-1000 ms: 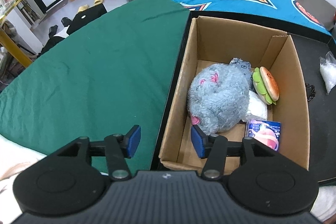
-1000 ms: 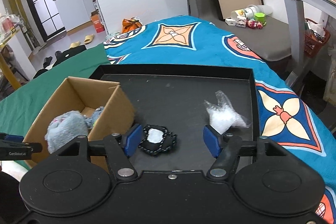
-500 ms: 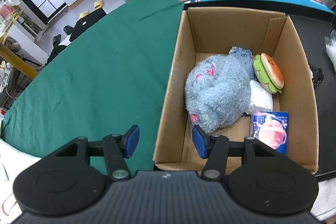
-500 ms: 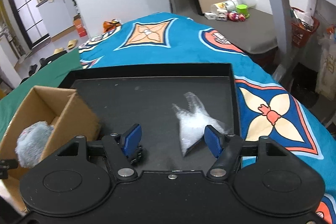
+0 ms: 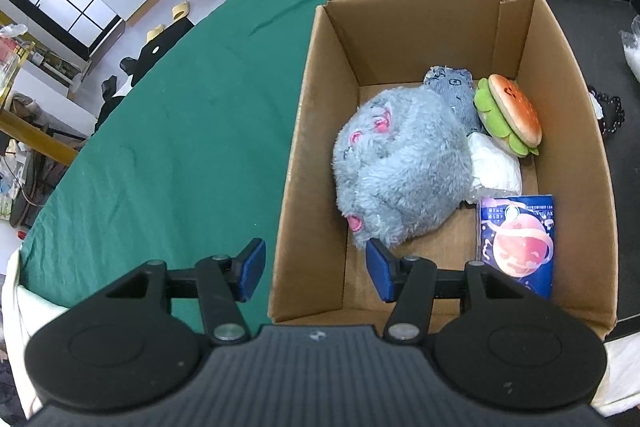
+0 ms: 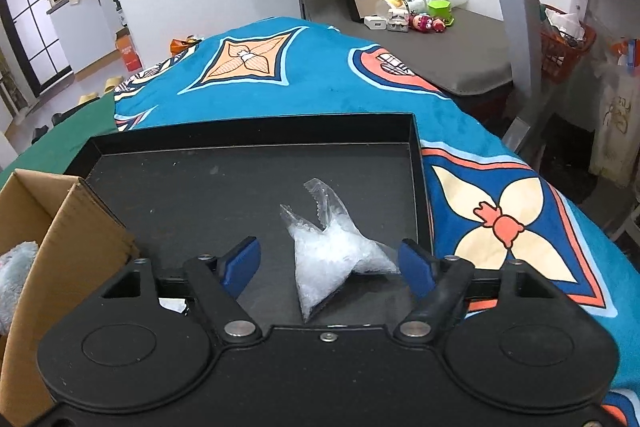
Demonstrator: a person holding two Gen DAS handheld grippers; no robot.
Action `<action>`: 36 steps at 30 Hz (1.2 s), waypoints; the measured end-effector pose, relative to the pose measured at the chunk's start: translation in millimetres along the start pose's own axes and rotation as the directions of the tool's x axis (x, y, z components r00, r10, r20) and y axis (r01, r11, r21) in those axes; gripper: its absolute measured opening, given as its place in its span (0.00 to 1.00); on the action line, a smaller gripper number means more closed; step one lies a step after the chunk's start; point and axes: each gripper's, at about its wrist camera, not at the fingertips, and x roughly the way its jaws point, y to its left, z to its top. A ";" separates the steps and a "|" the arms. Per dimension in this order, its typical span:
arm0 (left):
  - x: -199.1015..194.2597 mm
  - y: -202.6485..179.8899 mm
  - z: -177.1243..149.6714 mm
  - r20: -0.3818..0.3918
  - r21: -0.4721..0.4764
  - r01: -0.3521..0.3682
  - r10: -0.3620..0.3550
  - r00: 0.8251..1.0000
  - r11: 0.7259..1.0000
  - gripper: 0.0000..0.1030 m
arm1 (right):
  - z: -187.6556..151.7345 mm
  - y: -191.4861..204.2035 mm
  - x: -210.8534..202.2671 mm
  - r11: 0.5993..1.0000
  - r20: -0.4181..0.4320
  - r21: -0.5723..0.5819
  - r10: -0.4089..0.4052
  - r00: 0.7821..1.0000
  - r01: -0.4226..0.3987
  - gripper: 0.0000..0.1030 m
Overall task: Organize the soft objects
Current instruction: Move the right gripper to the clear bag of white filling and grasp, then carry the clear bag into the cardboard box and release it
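A cardboard box [image 5: 304,131] holds a grey plush toy [image 5: 400,167], a burger plush [image 5: 508,115], a small denim-grey toy [image 5: 452,87], a white packet [image 5: 496,171] and a blue planet-print pack [image 5: 520,239]. My left gripper [image 5: 316,271] is open and empty, straddling the box's near left wall. In the right wrist view a clear plastic bag of white filling [image 6: 332,251] lies on the black tray [image 6: 256,131]. My right gripper [image 6: 332,263] is open, with the bag between its fingers. The box corner [image 6: 68,227] shows at left.
A black lace-edged item [image 5: 608,111] lies on the tray right of the box. Green cloth [image 5: 180,115] covers the table's left, a blue patterned blanket [image 6: 280,67] the right. Toys and cups [image 6: 416,11] sit on a far grey bench.
My right gripper has swung right, from over the black lace item to around the clear bag. My left gripper has shifted slightly, looking more squarely over the box.
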 end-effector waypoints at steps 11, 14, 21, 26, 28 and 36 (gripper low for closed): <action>-5.7 -9.2 -2.4 0.019 0.043 -0.008 0.007 1.000 0.999 0.53 | 1.1 1.7 15.3 0.999 -0.030 -0.032 0.014 0.999 -0.015 0.67; -6.9 -5.8 -3.1 0.025 0.033 0.004 -0.005 1.000 0.999 0.53 | 0.1 1.9 17.0 0.999 -0.030 -0.048 0.005 1.000 -0.006 0.45; -17.8 2.5 -6.9 0.079 0.003 0.054 -0.054 0.995 0.999 0.53 | -7.0 7.2 14.9 0.995 -0.055 -0.103 -0.012 0.998 0.006 0.38; -26.1 16.2 -10.8 0.136 -0.053 0.117 -0.109 0.985 0.992 0.53 | -9.3 9.8 6.2 0.995 -0.063 -0.095 0.006 0.998 -0.012 0.37; -26.8 20.2 -9.8 0.146 -0.076 0.135 -0.123 0.982 0.988 0.53 | -9.9 10.9 2.5 0.996 -0.065 -0.094 0.006 0.998 -0.012 0.37; -25.6 31.2 -5.9 0.160 -0.132 0.173 -0.151 0.976 0.976 0.53 | -6.4 16.7 -22.4 0.994 -0.044 -0.098 0.034 0.998 -0.038 0.37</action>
